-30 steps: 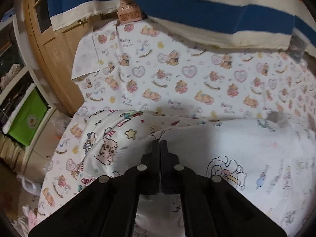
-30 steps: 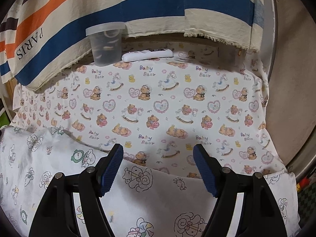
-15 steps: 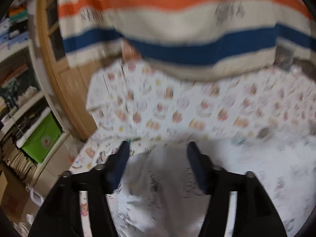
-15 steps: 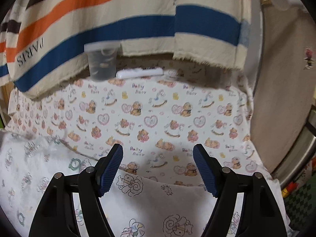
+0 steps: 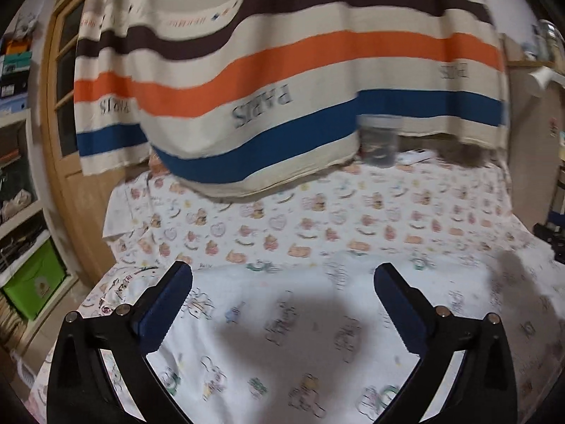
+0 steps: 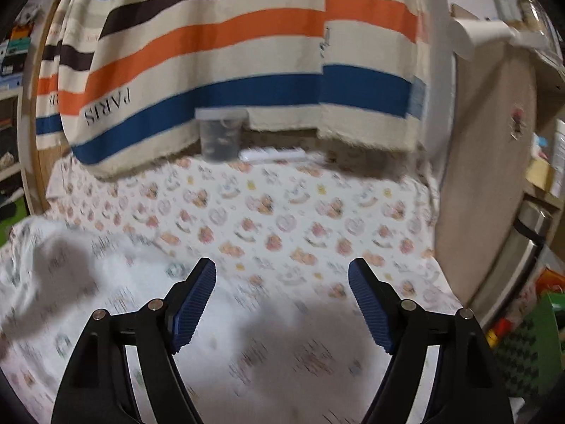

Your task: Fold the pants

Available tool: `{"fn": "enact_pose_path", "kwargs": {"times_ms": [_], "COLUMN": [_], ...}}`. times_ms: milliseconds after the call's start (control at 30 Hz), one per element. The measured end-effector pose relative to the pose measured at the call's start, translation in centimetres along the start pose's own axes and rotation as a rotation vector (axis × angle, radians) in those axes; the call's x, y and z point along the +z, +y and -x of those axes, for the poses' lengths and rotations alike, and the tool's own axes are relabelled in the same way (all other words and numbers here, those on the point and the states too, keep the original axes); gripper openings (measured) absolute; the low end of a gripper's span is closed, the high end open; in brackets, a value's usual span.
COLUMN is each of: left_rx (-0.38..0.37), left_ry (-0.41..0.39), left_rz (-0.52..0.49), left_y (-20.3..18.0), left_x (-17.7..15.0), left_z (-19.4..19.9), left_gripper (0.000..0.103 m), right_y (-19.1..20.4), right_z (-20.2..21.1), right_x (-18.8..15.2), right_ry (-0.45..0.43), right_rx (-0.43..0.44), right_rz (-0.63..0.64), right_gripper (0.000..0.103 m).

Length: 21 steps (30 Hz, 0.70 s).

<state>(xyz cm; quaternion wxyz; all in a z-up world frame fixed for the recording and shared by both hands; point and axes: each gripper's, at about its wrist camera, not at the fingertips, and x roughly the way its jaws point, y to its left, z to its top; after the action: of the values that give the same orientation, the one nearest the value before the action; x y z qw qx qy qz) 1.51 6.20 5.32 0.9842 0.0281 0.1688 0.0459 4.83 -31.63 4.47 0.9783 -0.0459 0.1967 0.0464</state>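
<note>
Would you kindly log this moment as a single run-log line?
left tool: just opened, empty | right tool: open, empty | pants: flat on bed sheet, released | phase: between folds

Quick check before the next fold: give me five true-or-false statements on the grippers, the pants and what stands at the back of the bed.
1. The left gripper is clamped on the pants. False: its jaws have just been opening, stand wide, and no cloth is between them.
2. The right gripper is open and holds nothing. True.
3. The pants lie on the bear-print sheet. True.
4. The clear plastic container lies tipped over on the pants. False: it stands upright at the far edge of the sheet, below the striped cloth.
5. A white slim object lies just right of the container in the right wrist view. True.
</note>
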Motion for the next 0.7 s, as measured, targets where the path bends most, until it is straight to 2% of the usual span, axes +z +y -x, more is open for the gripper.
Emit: {"fn": "enact_pose_path", "kwargs": {"times_ms": [167, 233, 333, 467, 533, 600, 700], "left_rx": [-0.036, -0.035, -0.049, -0.092, -0.073, -0.043, -0.006], "left_ry": [-0.013, 0.001, 0.020, 0.038, 0.035, 0.024, 0.014], "left_rz": [-0.023, -0.020, 0.013, 0.015, -0.009, -0.042, -0.054], "left_y": [-1.9, -2.1, -1.7, -1.6, -2.0, -2.4, -2.5], "left_x": [-1.0, -1.2, -1.3, -1.8, -2.2, -2.5, -2.7], "left_z": [2.0, 2.1, 2.2, 2.9, 3.3, 3.5, 3.5], "left_gripper": [0.102, 0.102, 0.102, 0.102, 0.102, 0.102, 0.102], "right_y": [-4.6, -7.3, -11.7, -14.9, -16.3, -17.2, -18.3], "right_z": [-0.9, -1.3, -2.1, -4.6, -5.9, -7.1, -9.3], "right_x": [-2.0, -1.7, -0.7, -0.2, -0.4, -0.8, -2.1], "right_ry": [0.067, 0.079, 0.092, 0.151, 0.183, 0.216, 0.280], "right_rx": [-0.110, -0.175, -0.222, -0.327, -0.329, -0.294, -0.284], "right_rz": [-0.057, -0.101, -0.215, -0.235, -0.246, -0.266, -0.294], "right_gripper": [0.079, 0.079, 0.079, 0.079, 0.078, 0.077, 0.072]}}
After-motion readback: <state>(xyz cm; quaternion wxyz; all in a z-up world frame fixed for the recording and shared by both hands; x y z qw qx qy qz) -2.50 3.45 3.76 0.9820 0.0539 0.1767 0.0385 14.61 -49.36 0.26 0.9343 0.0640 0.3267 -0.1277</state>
